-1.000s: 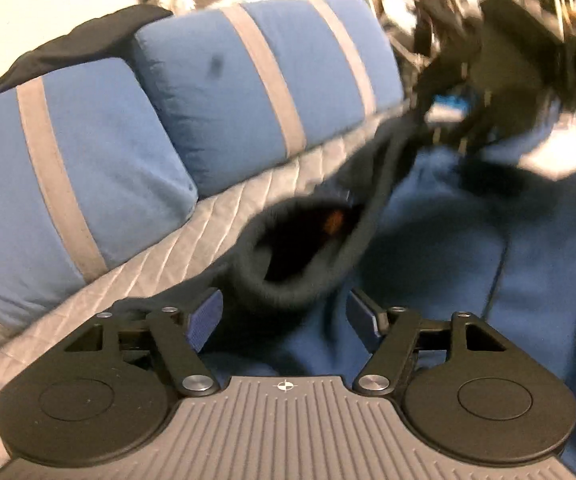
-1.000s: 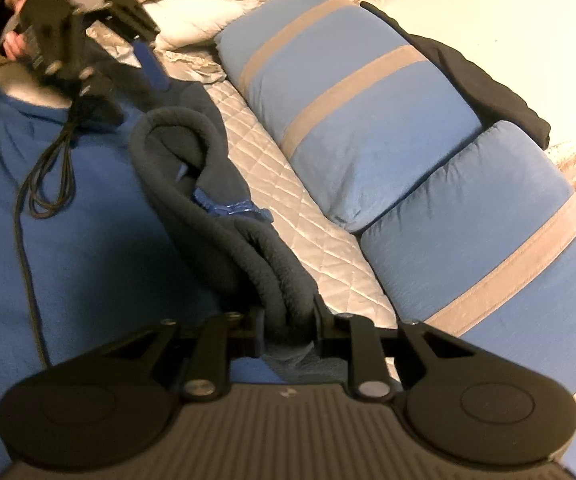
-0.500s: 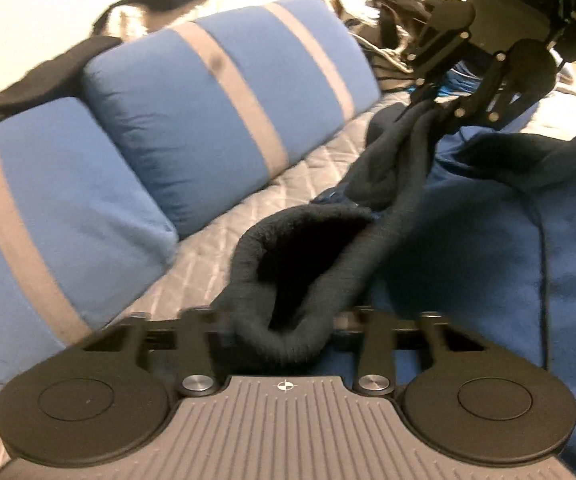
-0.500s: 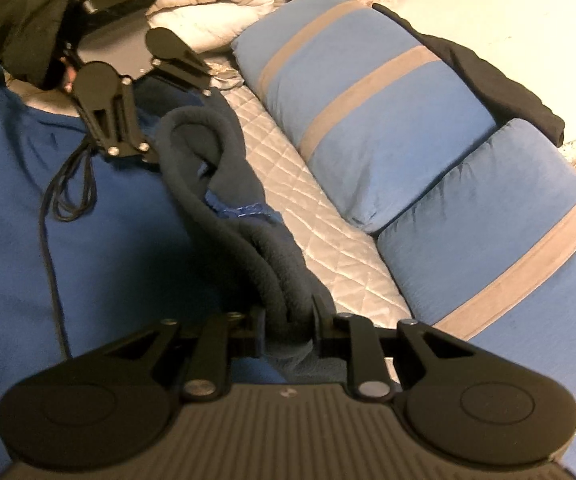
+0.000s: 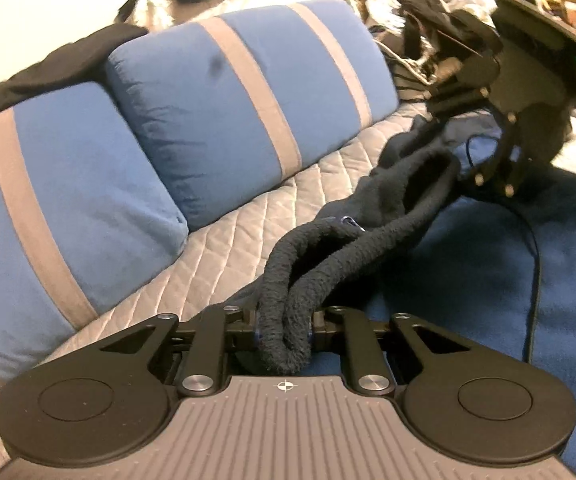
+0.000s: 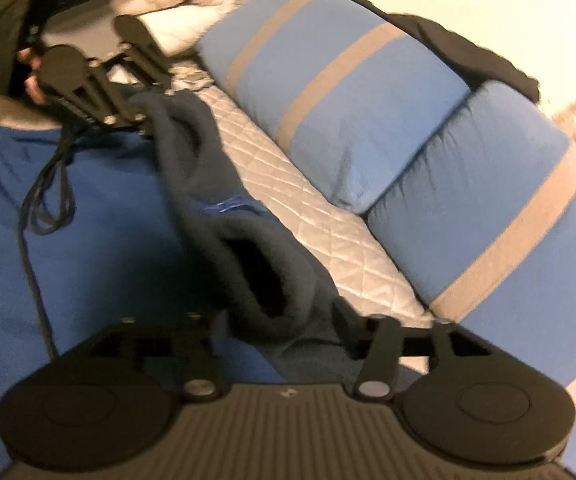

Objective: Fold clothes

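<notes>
A dark navy fleece garment (image 5: 372, 216) lies stretched along the bed between my two grippers. My left gripper (image 5: 283, 330) is shut on one bunched end of it. In the right wrist view the same garment (image 6: 223, 216) runs from the left gripper (image 6: 127, 114) towards me. My right gripper (image 6: 283, 320) is open, its fingers spread on either side of the garment's near end, which rests loose between them. In the left wrist view the right gripper (image 5: 500, 176) shows at the far end.
Two blue pillows with grey stripes (image 5: 215, 112) lean along the far side on a grey quilted cover (image 5: 223, 248). A blue blanket (image 5: 488, 292) with a black cord (image 6: 47, 200) lies under the garment. Piled bedding (image 6: 183, 8) sits at the end.
My left gripper went from open to shut on the garment's end. My right gripper, which was shut on the other end, has opened and let it go.
</notes>
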### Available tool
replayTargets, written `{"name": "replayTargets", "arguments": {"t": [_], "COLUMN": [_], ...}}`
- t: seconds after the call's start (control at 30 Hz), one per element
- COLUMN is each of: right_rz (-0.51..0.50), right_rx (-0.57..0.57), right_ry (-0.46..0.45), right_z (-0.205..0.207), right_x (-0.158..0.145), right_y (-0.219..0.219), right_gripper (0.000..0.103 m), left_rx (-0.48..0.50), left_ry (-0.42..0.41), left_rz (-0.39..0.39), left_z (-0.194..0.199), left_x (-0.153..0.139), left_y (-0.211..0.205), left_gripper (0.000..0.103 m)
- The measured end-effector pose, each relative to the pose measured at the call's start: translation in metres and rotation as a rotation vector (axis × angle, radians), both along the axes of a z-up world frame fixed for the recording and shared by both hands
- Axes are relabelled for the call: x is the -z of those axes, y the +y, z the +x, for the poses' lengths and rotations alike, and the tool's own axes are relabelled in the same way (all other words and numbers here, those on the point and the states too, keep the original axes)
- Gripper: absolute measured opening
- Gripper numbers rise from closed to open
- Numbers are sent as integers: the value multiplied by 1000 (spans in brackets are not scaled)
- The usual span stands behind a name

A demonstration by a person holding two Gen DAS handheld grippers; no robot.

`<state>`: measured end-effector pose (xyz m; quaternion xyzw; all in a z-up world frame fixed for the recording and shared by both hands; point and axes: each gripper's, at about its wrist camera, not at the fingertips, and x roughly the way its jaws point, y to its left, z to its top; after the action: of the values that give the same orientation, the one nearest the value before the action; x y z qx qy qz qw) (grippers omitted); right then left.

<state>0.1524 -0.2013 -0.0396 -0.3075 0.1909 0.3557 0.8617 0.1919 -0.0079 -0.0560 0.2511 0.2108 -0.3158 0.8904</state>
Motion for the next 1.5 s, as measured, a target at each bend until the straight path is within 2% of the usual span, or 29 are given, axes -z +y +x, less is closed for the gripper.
{"name": "replayTargets", "arguments": {"t": [0.13,0.2,0.27,0.37,0.5,0.77,0.93,1.1,1.33,1.5], "right_rz": [45,77,117,165,150,105,97,105,90,88], "right_rx": [34,41,51,79,131,223,279,330,380,412], "right_ry": [26,39,58,77,72,-17,-69,-86,-61,-23], "right_z": [5,6,7,13,26,52,76,100,129,151], "right_x": [10,12,11,0,-14,-45,-61,-67,-48,-31], "right_y": [0,1,1,1,8,24,32,39,52,59], "right_gripper": [72,69,33,25,22,19,19,18,18,18], "left_rx": [-49,-71,-98,-139,-193,-271,-312,-379,-427,-425], "left_ry": [18,19,13,4,-9,-155,-212,-170,-132,-78], "left_rz": [-23,-20,-2,23,58,147,199,142,160,176], "left_z": [7,10,14,19,27,45,70,98,125,149], "left_x": [-5,-7,-11,-17,-25,-51,-63,-59,-34,-21], "left_y": [-1,-2,-6,-13,-22,-43,-56,-55,-58,-59], "left_gripper": [18,18,18,18,17,17,17,17,17,17]}}
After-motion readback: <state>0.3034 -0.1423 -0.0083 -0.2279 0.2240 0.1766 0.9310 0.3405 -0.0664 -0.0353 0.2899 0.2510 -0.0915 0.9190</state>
